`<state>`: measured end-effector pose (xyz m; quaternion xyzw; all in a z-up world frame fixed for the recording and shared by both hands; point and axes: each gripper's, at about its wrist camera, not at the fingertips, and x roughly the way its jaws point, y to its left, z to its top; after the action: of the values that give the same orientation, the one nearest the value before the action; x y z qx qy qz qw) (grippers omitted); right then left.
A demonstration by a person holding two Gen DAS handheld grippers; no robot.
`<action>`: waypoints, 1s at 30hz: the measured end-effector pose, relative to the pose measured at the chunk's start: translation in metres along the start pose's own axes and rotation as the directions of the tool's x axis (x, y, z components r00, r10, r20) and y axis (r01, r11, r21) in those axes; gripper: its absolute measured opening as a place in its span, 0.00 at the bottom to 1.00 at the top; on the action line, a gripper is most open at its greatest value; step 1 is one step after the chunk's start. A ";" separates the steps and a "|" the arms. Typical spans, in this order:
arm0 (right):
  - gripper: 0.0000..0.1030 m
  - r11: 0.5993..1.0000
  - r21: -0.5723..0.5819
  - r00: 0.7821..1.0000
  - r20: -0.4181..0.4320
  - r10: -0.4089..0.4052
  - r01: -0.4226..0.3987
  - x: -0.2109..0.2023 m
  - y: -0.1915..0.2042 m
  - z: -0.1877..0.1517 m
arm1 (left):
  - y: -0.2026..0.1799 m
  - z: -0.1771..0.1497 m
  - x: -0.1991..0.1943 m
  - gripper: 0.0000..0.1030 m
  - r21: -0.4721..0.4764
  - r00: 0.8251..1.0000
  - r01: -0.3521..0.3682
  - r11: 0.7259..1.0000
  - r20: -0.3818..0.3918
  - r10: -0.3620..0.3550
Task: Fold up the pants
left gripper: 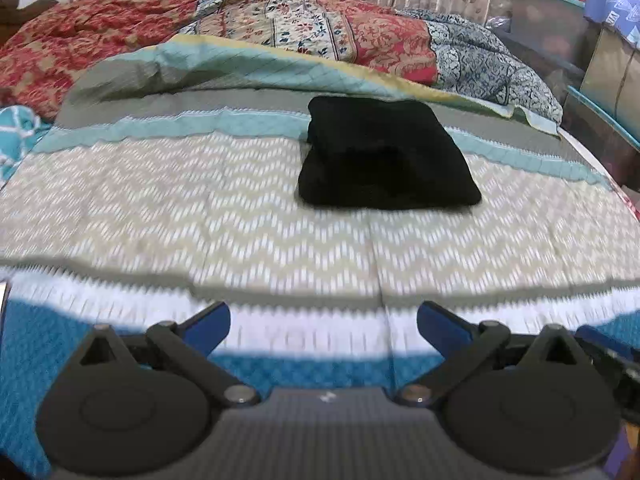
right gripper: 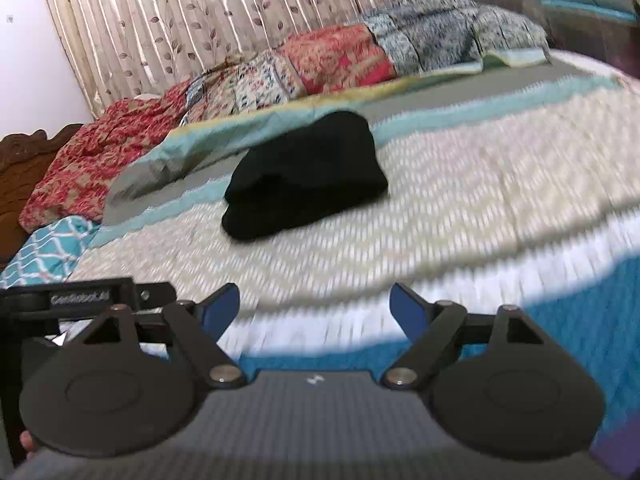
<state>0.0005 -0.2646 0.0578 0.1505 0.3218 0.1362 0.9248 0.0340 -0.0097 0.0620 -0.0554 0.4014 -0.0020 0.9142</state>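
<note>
The black pants (left gripper: 384, 156) lie folded into a thick rectangular bundle on the bed's patterned cover, far ahead of both grippers. The right wrist view shows the same bundle (right gripper: 308, 178) up and left of centre. My left gripper (left gripper: 323, 322) stands open over the near white and blue stripes, with nothing between its blue fingertips (left gripper: 212, 330). My right gripper (right gripper: 314, 308) is also open and empty above the near edge of the cover, well apart from the pants. Part of the other gripper's black body (right gripper: 72, 300) shows at that view's left.
The bed cover (left gripper: 200, 208) has zigzag, teal and grey bands. Crumpled red and floral quilts (left gripper: 320, 36) are heaped along the far side under a curtain (right gripper: 200, 20). Boxes and bins (left gripper: 592, 60) stand at the right. A teal patterned cloth (right gripper: 48, 252) lies at the left.
</note>
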 end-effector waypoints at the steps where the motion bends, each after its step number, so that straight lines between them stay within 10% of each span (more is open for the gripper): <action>1: 0.84 1.000 0.012 1.000 -0.011 0.001 -0.001 -0.004 0.000 -0.004 | -0.001 -0.005 -0.005 1.00 0.003 1.000 -0.003 1.000 0.000 0.003; 15: 0.87 0.997 0.068 0.999 -0.028 0.042 -0.040 -0.052 0.007 -0.053 | -0.018 -0.061 -0.060 1.00 0.017 0.993 -0.077 0.997 0.093 0.075; 30: 0.89 0.999 0.041 1.000 -0.026 -0.010 0.011 -0.048 0.009 -0.050 | -0.018 -0.050 -0.053 1.00 0.048 0.989 -0.132 0.990 0.078 0.128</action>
<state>-0.0691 -0.2632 0.0503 0.1663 0.3372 0.1267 0.9179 -0.0382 -0.0298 0.0690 -0.0050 0.3697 0.0493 0.9278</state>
